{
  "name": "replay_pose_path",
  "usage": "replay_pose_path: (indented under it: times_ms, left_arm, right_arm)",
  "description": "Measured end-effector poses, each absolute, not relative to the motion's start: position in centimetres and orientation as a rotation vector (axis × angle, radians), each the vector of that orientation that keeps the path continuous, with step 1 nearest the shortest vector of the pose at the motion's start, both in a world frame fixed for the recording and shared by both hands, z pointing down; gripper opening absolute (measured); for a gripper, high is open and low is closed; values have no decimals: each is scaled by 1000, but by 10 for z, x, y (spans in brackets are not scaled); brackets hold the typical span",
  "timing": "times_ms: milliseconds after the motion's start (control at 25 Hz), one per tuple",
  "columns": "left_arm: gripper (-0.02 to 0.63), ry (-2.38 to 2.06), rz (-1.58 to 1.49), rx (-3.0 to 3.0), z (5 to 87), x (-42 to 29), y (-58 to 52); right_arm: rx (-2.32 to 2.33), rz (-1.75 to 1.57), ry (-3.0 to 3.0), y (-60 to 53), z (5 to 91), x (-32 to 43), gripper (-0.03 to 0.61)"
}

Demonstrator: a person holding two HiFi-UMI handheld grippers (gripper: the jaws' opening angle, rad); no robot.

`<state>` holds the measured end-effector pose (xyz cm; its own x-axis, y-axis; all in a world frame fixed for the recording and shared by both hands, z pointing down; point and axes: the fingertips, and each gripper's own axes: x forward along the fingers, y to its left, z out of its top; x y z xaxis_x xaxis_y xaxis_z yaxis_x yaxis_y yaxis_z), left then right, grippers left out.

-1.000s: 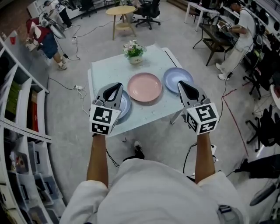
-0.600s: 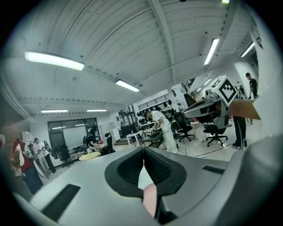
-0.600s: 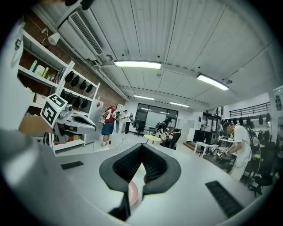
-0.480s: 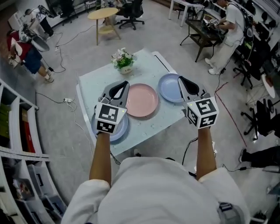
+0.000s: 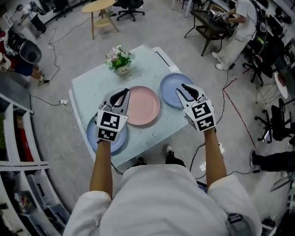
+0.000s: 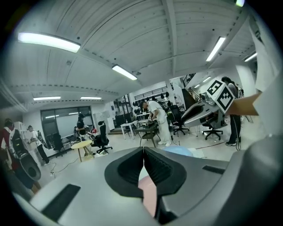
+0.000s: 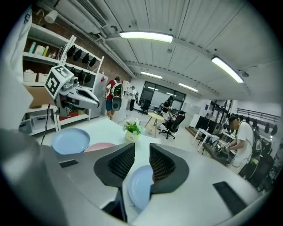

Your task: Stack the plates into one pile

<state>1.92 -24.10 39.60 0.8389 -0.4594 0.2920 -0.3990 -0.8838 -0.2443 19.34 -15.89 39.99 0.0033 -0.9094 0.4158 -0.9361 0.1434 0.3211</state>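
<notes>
Three plates lie on the pale table (image 5: 97, 80): a blue plate (image 5: 94, 138) at the near left, a pink plate (image 5: 143, 105) in the middle and a second blue plate (image 5: 171, 88) at the right. My left gripper (image 5: 121, 94) hovers over the pink plate's left rim, shut and empty; that plate (image 6: 149, 194) shows under its jaws. My right gripper (image 5: 185, 88) hangs above the right blue plate (image 7: 139, 185); its jaws are opening with nothing between the pads (image 7: 161, 164).
A small pot of flowers (image 5: 118, 59) stands at the table's far side. A person works at a dark desk (image 5: 209, 25) to the far right. Shelving (image 5: 18, 152) runs along the left, cables lie on the floor, and a round wooden table (image 5: 98, 6) stands beyond.
Both grippers have moved forward over the table toward the plates. The right gripper's jaws, shut before, now stand apart. The left jaws stay shut.
</notes>
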Motion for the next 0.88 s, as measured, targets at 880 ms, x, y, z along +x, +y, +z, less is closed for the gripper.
replay_pose_path:
  times_ms: [880]
  left_arm:
    - [18, 1113, -879, -2897, 512, 52, -208]
  right_arm:
    - [875, 223, -1973, -174, 671, 238, 219]
